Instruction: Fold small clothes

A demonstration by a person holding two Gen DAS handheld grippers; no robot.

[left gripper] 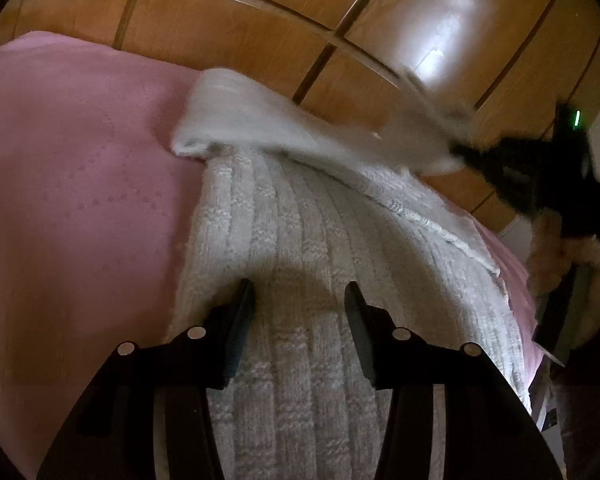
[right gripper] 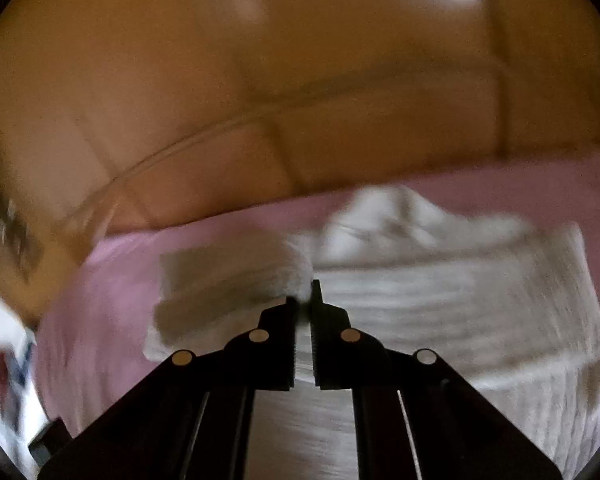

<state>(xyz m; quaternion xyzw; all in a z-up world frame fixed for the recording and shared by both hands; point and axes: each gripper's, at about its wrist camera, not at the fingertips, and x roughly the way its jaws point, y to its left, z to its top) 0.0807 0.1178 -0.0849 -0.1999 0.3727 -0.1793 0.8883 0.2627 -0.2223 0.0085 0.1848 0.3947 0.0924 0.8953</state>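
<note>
A white ribbed knit garment point(left gripper: 300, 240) lies on a pink bed cover point(left gripper: 80, 180). My left gripper point(left gripper: 300, 296) is open, its two fingers hovering just over the garment's middle, holding nothing. My right gripper point(left gripper: 460, 152) appears at the right of the left wrist view, blurred, lifting a white sleeve point(left gripper: 412, 140) above the garment. In the right wrist view my right gripper point(right gripper: 305, 300) is shut on that white sleeve point(right gripper: 236, 280), which hangs to the left of the fingers. The rest of the garment point(right gripper: 460, 300) lies beyond, blurred.
A wooden wardrobe point(left gripper: 300, 32) with panelled doors stands right behind the bed. The person's hand in a fuzzy cuff point(left gripper: 560, 256) holds the right gripper's handle. The pink cover point(right gripper: 100, 300) extends left of the garment.
</note>
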